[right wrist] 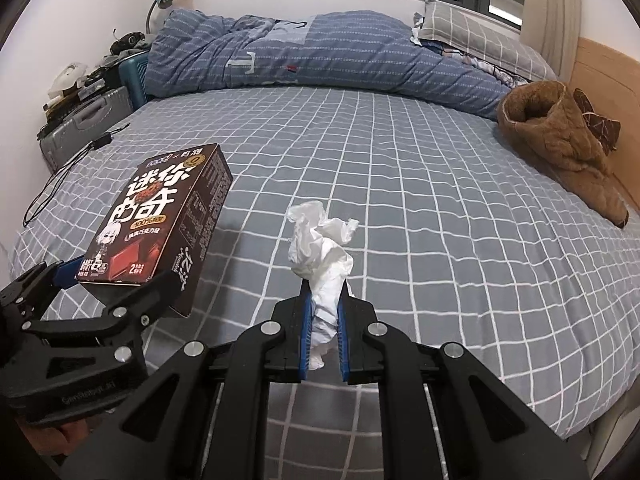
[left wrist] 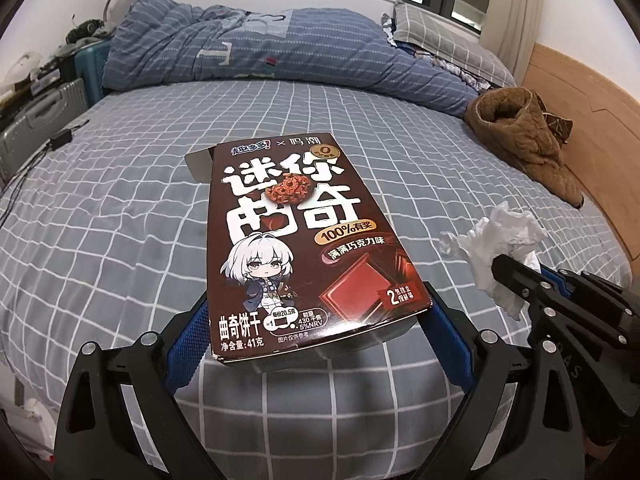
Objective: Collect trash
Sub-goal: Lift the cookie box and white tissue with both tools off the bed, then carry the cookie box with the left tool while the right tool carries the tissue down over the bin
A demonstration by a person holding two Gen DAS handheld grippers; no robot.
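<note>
Bed (right wrist: 440, 208), grey checked sheet: beneath both items. Cookie box (left wrist: 288, 240), brown: raised above the bed, near end between the left gripper (left wrist: 316, 340) jaws, which stand wide and clamp its sides. Crumpled tissue (right wrist: 320, 256), white: upright in the right gripper (right wrist: 323, 320), jaws nearly together, pinching it.

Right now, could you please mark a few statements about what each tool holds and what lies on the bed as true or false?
1. The left tool grips a brown cookie box. True.
2. The right tool is open with nothing in it. False: it is shut on a crumpled white tissue.
3. A brown fleece garment lies on the bed near the wooden headboard. True.
4. The cookie box lies flat on the bed. False: it is held above the sheet.
</note>
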